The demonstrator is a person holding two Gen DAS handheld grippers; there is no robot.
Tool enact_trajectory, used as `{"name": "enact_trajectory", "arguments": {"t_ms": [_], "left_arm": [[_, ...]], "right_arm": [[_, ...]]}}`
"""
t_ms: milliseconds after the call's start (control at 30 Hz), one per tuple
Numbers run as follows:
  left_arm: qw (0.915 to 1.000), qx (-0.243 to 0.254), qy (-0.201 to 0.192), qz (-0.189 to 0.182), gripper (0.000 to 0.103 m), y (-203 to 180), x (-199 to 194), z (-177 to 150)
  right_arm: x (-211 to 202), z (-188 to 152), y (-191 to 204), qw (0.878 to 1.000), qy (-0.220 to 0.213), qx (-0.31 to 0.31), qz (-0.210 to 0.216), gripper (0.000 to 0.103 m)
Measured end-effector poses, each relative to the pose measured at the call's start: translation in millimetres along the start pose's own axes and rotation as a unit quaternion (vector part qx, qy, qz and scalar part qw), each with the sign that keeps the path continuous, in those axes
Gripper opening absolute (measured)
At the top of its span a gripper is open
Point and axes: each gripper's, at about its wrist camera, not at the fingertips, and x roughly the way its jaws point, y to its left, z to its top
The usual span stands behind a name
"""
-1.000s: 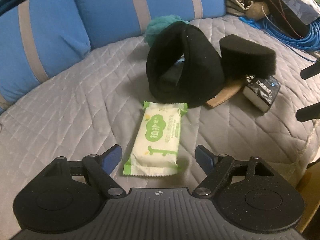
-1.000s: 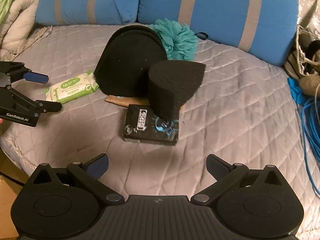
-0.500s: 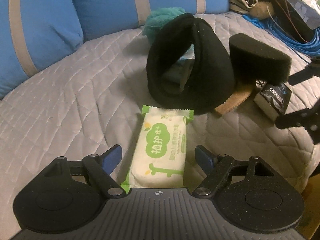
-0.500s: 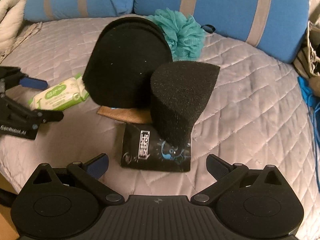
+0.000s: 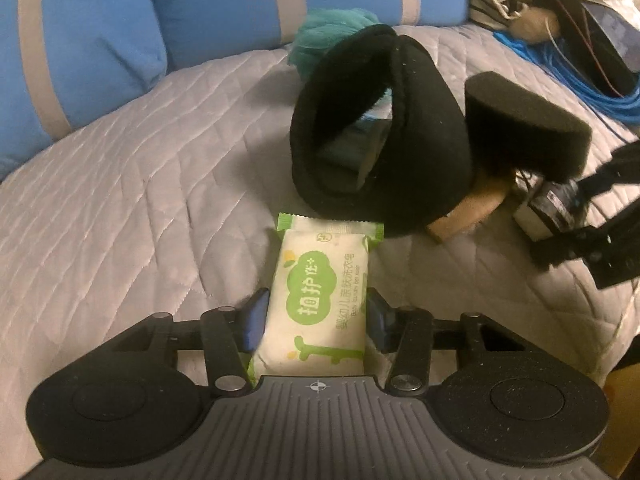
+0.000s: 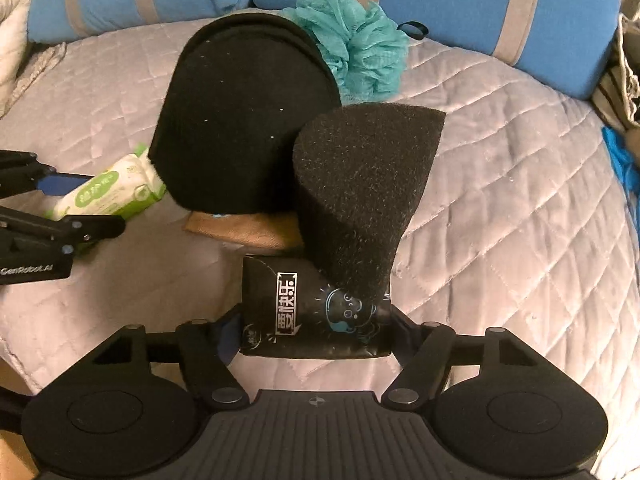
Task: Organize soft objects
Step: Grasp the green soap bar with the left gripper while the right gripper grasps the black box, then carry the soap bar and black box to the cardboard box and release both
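Now that both tools have just been closing, each has a packet between its fingers: the left tool (image 5: 316, 322) pinches the green-and-white soap packet (image 5: 320, 300), its blue pads touching the packet's long sides, and the right tool (image 6: 316, 334) clamps the black wet-wipe packet (image 6: 316, 312). Both packets lie on the quilted bed cover (image 5: 132, 200) just in front of the black earmuffs (image 5: 380, 152), the black sponge (image 6: 360, 192) resting on the wipe packet. Judging by this, lifting comes next. A second ago the jaws stood wide, short of both packets.
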Motion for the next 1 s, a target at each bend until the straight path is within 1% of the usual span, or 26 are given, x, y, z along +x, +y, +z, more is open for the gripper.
{"name": "enact_trajectory", "arguments": {"t_ms": [133, 267, 400, 600, 700, 1000], "left_arm": [[0.9999, 0.001, 0.003, 0.011, 0.048, -5.7, -4.4, -1.0], [1.0000, -0.006, 0.000, 0.006, 0.048, -12.1, -14.6, -2.2], [0.9999, -0.014, -0.006, 0.007, 0.048, -20.9, -29.0, -4.7], [0.9991, -0.036, -0.020, 0.011, 0.048, -33.8, -56.8, -7.0], [0.9984, -0.050, -0.023, 0.012, 0.048, -39.6, -69.8, -8.9], [0.9965, -0.076, -0.031, 0.018, 0.048, -52.1, -99.0, -29.2]], "right_arm": [[-6.3, -2.6, -0.7, 1.000, 0.001, 0.004, 0.013, 0.073], [-18.0, -6.0, -4.7, 1.000, -0.002, 0.011, 0.024, 0.073], [-29.7, -11.7, -10.5, 0.999, -0.004, 0.022, 0.042, 0.073], [-43.5, -27.1, -14.2, 0.998, -0.006, 0.028, 0.053, 0.072], [-54.6, -36.2, -16.0, 0.998, -0.014, 0.031, 0.053, 0.073], [-94.0, -65.6, -23.6, 0.995, -0.048, 0.053, 0.067, 0.073]]}}
